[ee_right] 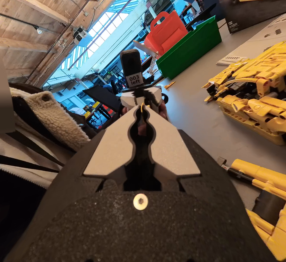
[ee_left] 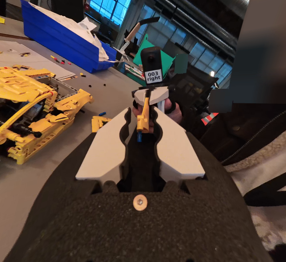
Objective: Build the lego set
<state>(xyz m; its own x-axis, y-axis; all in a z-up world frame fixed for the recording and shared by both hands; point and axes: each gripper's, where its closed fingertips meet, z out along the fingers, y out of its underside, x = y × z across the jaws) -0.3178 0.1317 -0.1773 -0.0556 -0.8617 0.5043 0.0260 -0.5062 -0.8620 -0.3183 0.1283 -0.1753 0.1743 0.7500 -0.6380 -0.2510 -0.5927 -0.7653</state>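
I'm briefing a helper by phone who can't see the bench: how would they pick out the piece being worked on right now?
Start from the big yellow car model on the grey table; to its right, above the table edge, two hand-held claws meet tip to tip. The right claw pinches a slim yellow piece. It alone is held in the air, with a small blue pin in its lower end.

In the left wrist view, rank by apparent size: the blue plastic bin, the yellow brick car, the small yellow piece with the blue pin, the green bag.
1. Yellow brick car, though nearness to the camera inflates it.
2. Blue plastic bin, close behind.
3. Green bag, partly hidden.
4. Small yellow piece with the blue pin.
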